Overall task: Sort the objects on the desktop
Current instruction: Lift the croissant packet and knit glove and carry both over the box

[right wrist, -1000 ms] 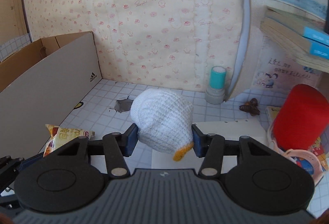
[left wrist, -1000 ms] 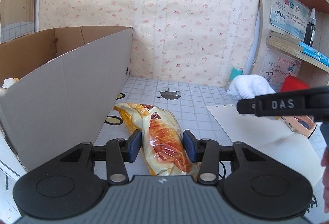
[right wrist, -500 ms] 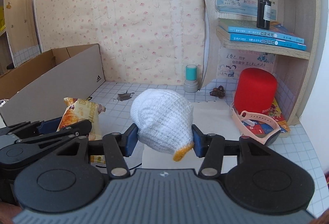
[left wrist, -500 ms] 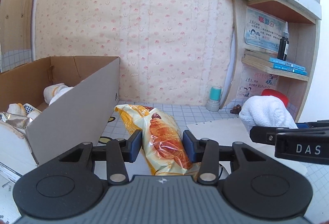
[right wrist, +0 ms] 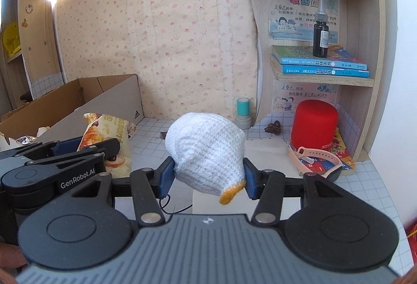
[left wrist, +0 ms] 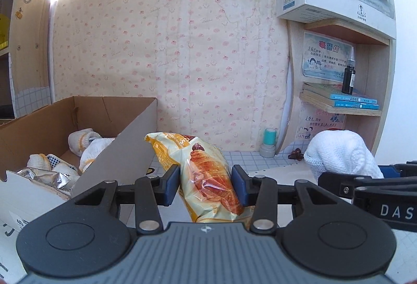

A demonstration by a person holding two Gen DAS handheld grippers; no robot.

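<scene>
Croissant packet (left wrist: 208, 177) is pinched between the left gripper (left wrist: 206, 186) jaws, lifted off the desk (right wrist: 365, 174), just right of the cardboard box (left wrist: 114, 153) wall. White knitted item (right wrist: 206, 151) with orange trim is clamped in the right gripper (right wrist: 207, 179) jaws, also off the desk. Both grippers sit close side by side.

Risks, as I judge them: packet is slick film and held low on its body, so most of it sticks out forward; a fast swing could let it slide or rotate out. Box wall is right beside the packet, so the tip could catch the rim on the way in. The knit is soft and bulging past the jaws; it may sag or snag. Grippers are near enough to bump if both head for the box together.

Views: the left wrist view looks into the box, showing more knitted pieces (left wrist: 83, 138) and foil packets (left wrist: 47, 175) already inside; the right view barely sees in. The right wrist view shows the red cylinder (right wrist: 314, 125), pink watch strap (right wrist: 320, 158), teal stamp (right wrist: 243, 112) and a paper sheet (right wrist: 271, 153) on the desk; in the left view the knit hides the cylinder.
</scene>
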